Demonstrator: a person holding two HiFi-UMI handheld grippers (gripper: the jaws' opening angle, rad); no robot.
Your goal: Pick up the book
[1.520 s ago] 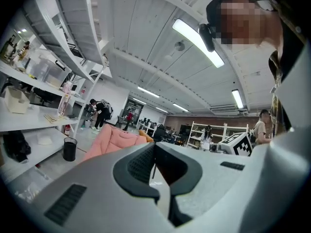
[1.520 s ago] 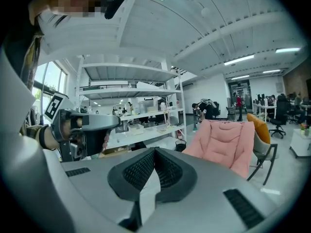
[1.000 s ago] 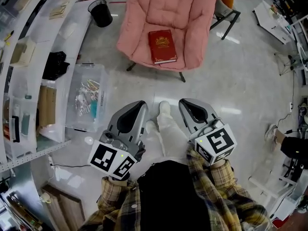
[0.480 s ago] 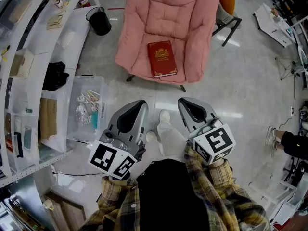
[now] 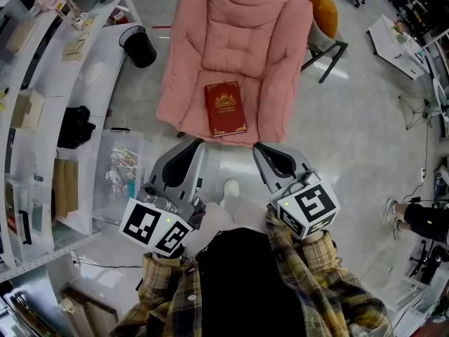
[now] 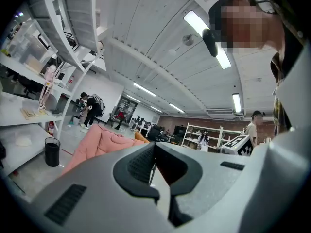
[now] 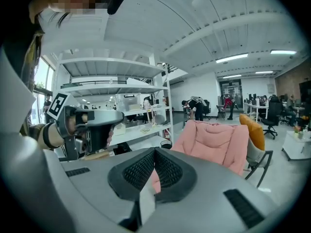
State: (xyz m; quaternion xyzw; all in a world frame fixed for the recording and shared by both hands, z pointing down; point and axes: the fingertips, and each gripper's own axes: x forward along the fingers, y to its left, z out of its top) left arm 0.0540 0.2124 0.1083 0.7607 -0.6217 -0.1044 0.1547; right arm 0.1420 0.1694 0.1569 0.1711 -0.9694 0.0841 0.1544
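A red book [image 5: 224,109] with a gold crest lies flat on the seat of a pink armchair [image 5: 238,41] in the head view. My left gripper [image 5: 194,144] and right gripper [image 5: 261,148] are held side by side just short of the chair's front edge, left and right of the book's line. Both are shut and hold nothing. In the left gripper view the left gripper [image 6: 154,147] points level past the armchair [image 6: 99,140]. The right gripper view shows the right gripper [image 7: 154,152] with the armchair [image 7: 214,142] beyond it. Neither gripper view shows the book.
White shelves [image 5: 42,118] line the left side, with a clear plastic box [image 5: 119,170] on the floor beside them. A black waste bin [image 5: 137,45] stands left of the chair. An orange chair [image 5: 319,5] stands behind it. A person's foot [image 5: 393,209] shows at the right edge.
Both grippers and the head have moved forward toward the armchair, so the book now lies much nearer the gripper tips. Both grippers stay shut.
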